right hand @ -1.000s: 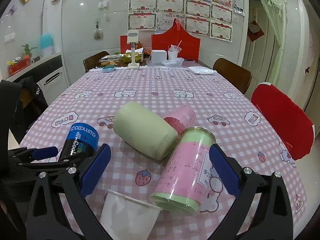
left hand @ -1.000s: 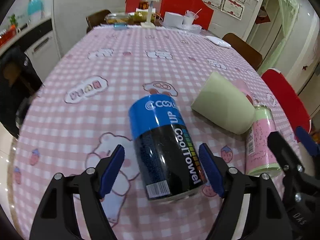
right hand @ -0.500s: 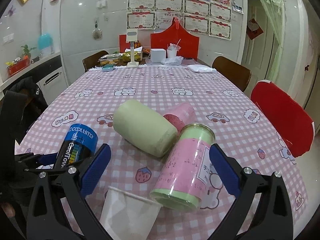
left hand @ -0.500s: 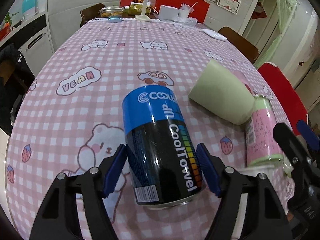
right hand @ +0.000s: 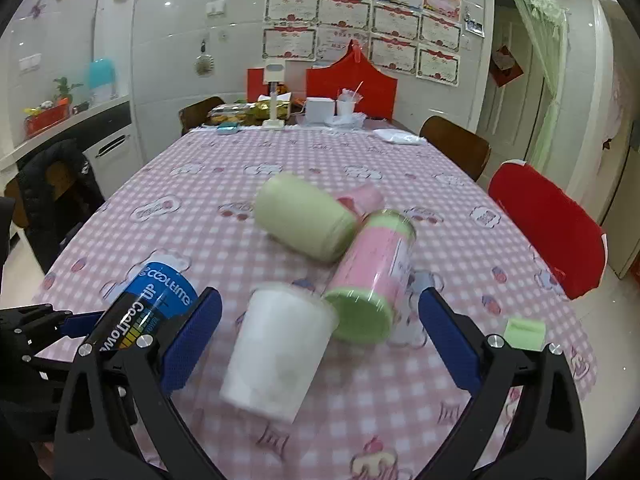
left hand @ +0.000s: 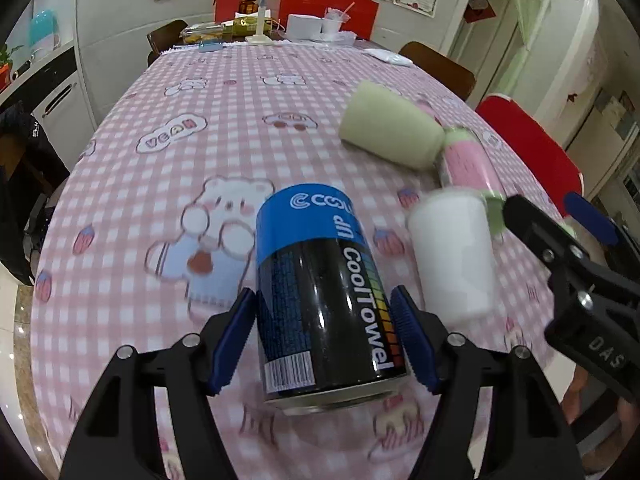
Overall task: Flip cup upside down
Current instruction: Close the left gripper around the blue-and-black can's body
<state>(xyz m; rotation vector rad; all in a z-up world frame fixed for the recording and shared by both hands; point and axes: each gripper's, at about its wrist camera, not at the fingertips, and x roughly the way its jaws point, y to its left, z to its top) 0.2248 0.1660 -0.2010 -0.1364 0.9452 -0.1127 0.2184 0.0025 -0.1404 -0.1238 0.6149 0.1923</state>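
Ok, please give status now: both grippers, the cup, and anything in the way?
Left gripper shut on blue can. Right gripper open around white cup, not gripping. Cup blurred. Pink bottle close beside cup, green cup behind.

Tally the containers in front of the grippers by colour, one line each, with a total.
Blue-and-black can: 1
White cup: 1
Green cup: 1
Pink cup, mostly hidden behind the green one: 1
Pink-and-green canister: 1
Total: 5
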